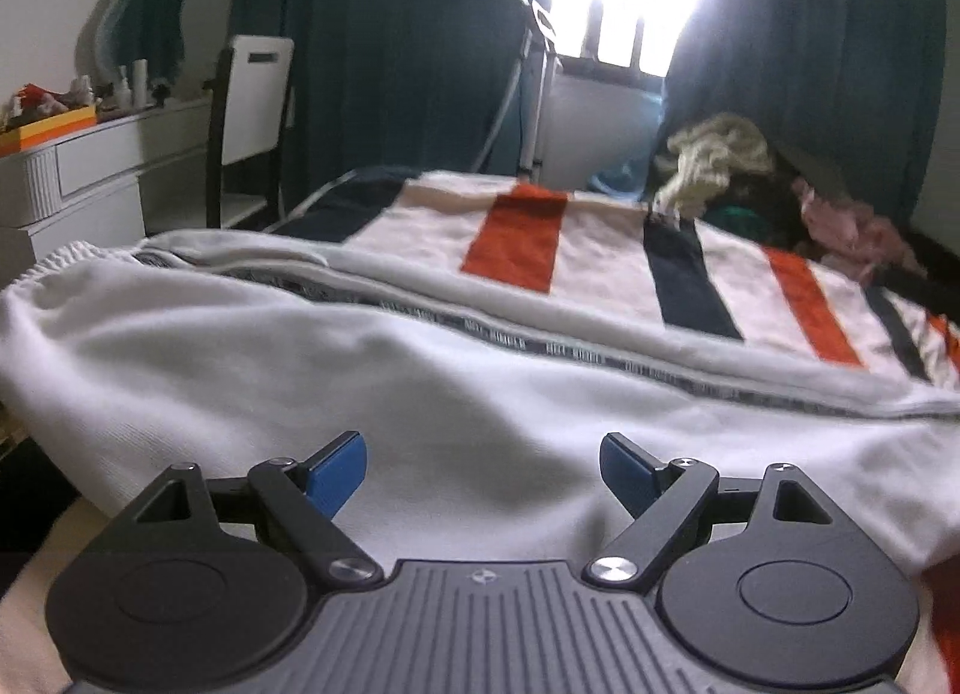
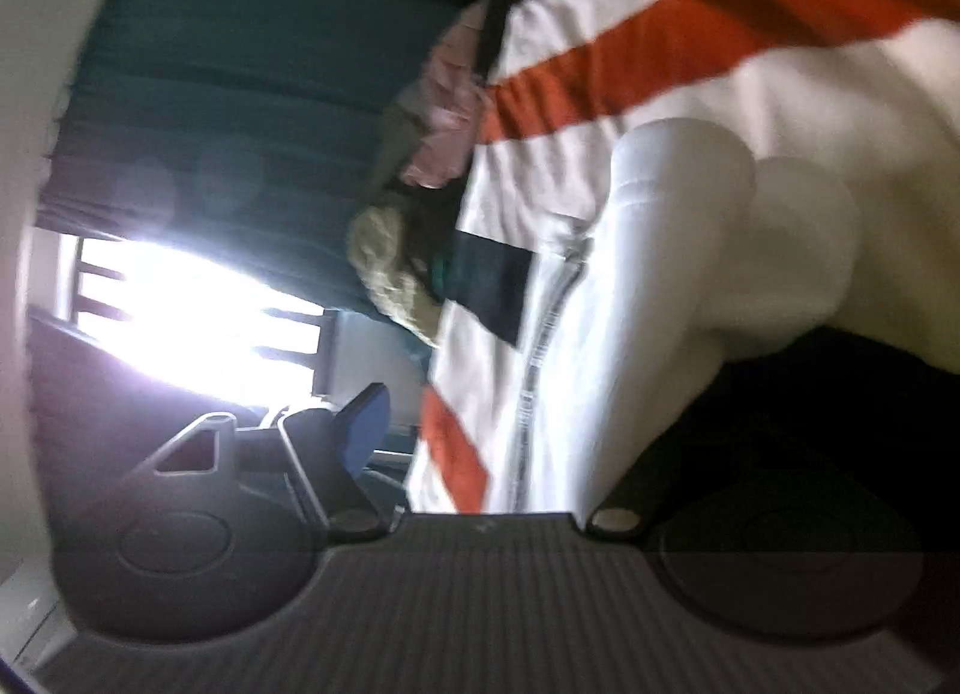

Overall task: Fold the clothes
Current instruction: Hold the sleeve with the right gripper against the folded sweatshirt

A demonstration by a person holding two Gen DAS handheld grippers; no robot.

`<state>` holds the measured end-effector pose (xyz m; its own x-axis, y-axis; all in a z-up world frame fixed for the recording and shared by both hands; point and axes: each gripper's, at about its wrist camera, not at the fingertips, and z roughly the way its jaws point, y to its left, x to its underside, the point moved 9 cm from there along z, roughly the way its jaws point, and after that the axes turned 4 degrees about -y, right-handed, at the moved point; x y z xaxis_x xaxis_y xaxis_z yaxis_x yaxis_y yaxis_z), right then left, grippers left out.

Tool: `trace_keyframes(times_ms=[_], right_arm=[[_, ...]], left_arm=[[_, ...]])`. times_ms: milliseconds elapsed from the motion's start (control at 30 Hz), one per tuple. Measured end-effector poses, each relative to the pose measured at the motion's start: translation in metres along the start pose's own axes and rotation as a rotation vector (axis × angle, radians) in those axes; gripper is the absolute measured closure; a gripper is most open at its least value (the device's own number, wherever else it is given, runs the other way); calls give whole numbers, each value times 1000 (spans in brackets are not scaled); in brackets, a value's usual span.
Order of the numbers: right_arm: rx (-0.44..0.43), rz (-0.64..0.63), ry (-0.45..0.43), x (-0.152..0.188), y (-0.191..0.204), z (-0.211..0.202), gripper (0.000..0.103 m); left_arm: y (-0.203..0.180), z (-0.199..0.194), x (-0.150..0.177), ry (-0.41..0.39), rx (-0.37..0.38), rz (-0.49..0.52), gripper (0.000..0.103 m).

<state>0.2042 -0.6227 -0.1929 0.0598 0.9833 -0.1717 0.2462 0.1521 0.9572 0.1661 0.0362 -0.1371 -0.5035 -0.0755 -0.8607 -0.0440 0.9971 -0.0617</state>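
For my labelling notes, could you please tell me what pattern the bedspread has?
The bedspread is white with orange and dark navy stripes, clearest in the left wrist view.

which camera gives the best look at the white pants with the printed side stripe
The left wrist view: the white pants lie spread across the bed, stripe running along them. The right wrist view is rolled sideways and blurred, showing only part of them.
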Motion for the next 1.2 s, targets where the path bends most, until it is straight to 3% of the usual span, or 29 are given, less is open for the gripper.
trace_keyframes(times_ms=[67,133,333,433,567,667,767,900,1000,1033,1100,1200], right_arm=[[-15,5,-11,-3,0,0,27],[23,32,-19,-7,-12,3,27],[65,63,-58,-18,-24,6,28],[22,61,-77,-19,-12,5,28],[-99,45,-106,-23,15,-4,28],[-68,-21,-104,-19,21,-4,28],[-10,-14,-102,-22,7,5,37],[80,84,-109,-26,-30,4,65],[58,162,-106,-29,-42,5,66],[54,152,-101,-29,-41,6,67],[56,105,-109,-30,-33,5,82],[54,1,-138,-31,-17,2,90]], left_arm=[[-1,6,6,36,-11,21,16],[1,12,12,71,-12,18,16],[1,18,22,106,-25,44,13],[1,20,25,115,-28,59,12],[0,22,28,124,-30,72,12],[0,22,28,124,-31,73,12],[0,20,28,121,-33,76,12],[0,18,28,119,-35,74,12],[0,19,28,121,-38,81,12],[0,19,28,121,-39,84,12],[0,19,28,122,-41,86,12],[0,19,28,123,-42,87,12]])
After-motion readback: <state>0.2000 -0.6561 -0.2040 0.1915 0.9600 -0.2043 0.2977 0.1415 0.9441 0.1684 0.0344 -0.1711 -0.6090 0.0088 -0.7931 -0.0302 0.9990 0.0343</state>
